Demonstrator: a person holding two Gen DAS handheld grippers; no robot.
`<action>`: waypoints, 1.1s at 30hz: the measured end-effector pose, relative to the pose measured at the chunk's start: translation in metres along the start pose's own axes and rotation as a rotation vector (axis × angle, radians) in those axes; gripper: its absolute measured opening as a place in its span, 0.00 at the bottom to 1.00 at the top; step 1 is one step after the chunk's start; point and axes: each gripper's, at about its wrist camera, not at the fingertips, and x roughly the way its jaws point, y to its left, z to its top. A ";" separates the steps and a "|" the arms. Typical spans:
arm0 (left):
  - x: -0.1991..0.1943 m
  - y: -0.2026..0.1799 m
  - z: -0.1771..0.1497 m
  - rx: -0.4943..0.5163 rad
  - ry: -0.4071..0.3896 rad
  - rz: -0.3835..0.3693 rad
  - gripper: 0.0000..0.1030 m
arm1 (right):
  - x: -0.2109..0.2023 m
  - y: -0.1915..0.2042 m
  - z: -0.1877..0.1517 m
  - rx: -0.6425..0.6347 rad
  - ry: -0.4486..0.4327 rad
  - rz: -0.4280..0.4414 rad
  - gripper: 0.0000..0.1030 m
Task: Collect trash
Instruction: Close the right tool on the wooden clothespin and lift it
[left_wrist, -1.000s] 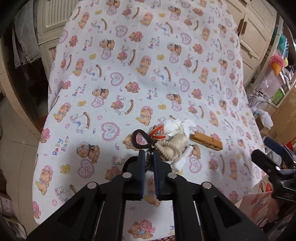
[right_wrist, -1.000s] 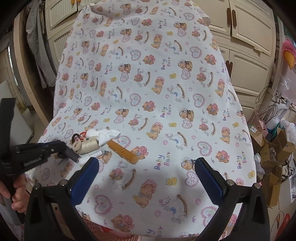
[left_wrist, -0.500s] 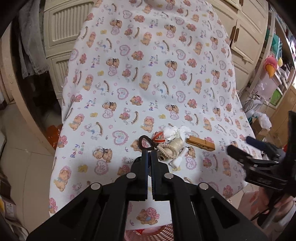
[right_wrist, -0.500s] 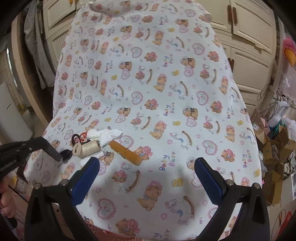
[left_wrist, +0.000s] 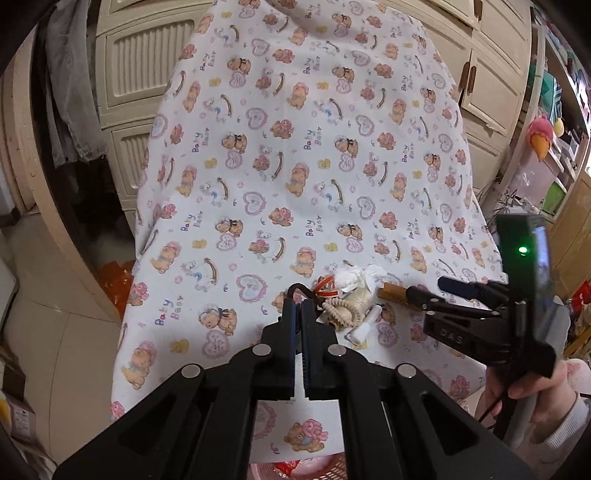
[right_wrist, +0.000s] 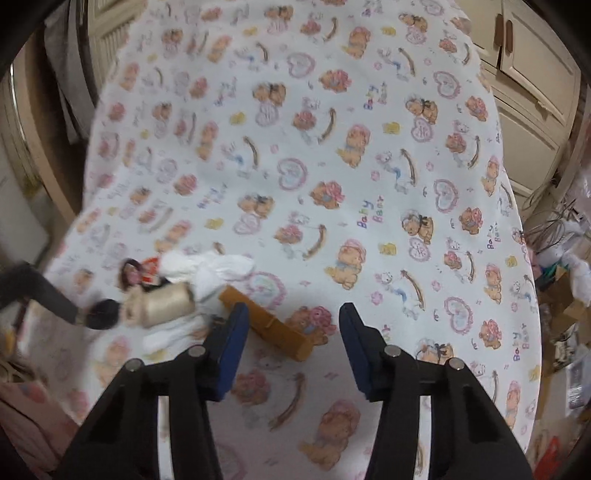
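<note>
Jaws of left gripper (left_wrist: 298, 314) pressed together, seemingly nipping a black loop (left_wrist: 295, 287) at the pile's edge; grip unclear. Right gripper (right_wrist: 291, 325) half spread, jaws just been closing, straddling the brown wooden piece (right_wrist: 273, 328), pads not touching. Trash pile — thread spool (right_wrist: 166, 304), white tissue (right_wrist: 218, 271) — lies on the bear-print cloth (left_wrist: 295, 166). Pink basket (left_wrist: 325, 469) below the near edge. Most collecting left.
</note>
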 end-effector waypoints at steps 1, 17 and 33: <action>0.000 0.001 0.000 -0.005 0.000 0.000 0.02 | 0.006 -0.002 0.000 0.014 0.020 0.016 0.47; -0.006 0.010 -0.002 -0.029 -0.011 0.012 0.02 | 0.011 -0.022 -0.012 0.103 0.076 0.251 0.21; -0.015 0.013 0.003 -0.041 -0.036 0.009 0.02 | -0.012 -0.013 -0.041 0.012 0.046 0.154 0.12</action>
